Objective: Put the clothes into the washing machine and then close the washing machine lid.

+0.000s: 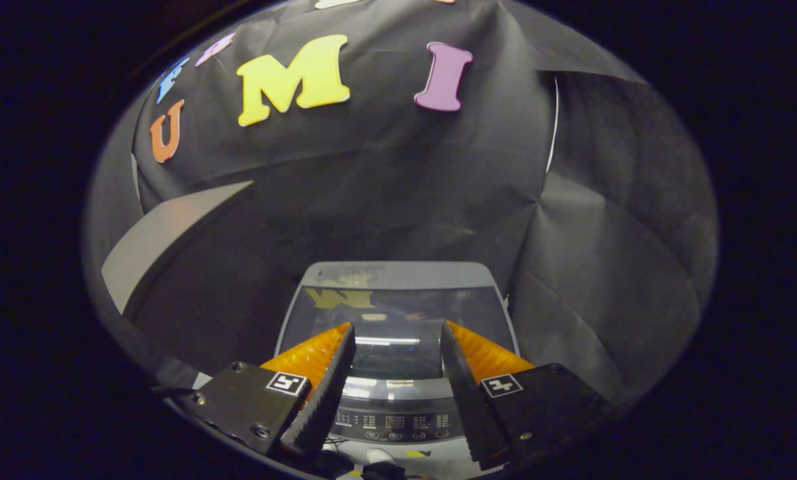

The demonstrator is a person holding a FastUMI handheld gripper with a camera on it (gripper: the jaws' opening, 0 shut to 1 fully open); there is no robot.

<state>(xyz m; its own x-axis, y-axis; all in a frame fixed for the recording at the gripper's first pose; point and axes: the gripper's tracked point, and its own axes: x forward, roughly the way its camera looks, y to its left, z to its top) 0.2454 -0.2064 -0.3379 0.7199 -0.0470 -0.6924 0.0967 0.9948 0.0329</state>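
My claw (398, 333) is open wide. Its two fingers (325, 373) are spread apart and there is nothing between them. They are not touching anything.

Just ahead of my fingers, and a bit below them, is the washing machine (398, 280). It is grey. I am looking down at its top. The lid (398, 320) is lying flat and shut. It has a dark, shiny window in it, and I can see bright lights and a bit of yellow shining back off the glass. I cannot see inside the machine through it.

Nearer to me, in the gap between my fingers, is the control panel (395, 421). It has little buttons and small screens in a row. They are too small for me to tell apart.

Behind the washing machine hangs a black cloth wall (398, 187) with folds and creases in it. Off to the left is a pale grey slanted panel (165, 233).
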